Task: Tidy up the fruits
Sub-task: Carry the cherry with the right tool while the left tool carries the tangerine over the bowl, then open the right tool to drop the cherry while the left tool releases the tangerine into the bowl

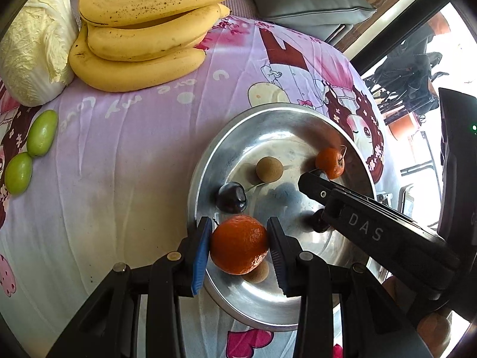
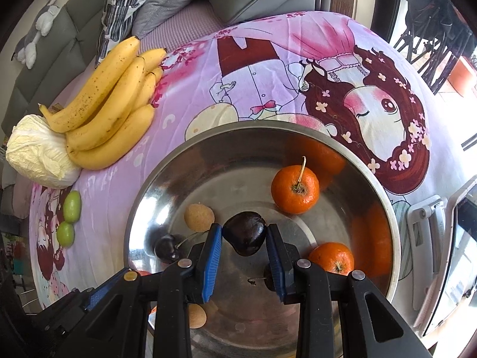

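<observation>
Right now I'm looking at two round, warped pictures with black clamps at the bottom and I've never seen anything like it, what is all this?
Those clamps are two hand-held grippers; a person carries one in each hand. Each has a wide-angle camera looking along its fingers, hence the warping.

The left wrist view shows the left gripper closed on a mandarin. The right wrist view shows the right gripper closed on a dark cherry. Both hang over a metal bowl already holding another mandarin, more cherries and small tan round fruits.

On the pink cartoon cloth beside the bowl lie bananas, a cabbage and two green fruits.
</observation>
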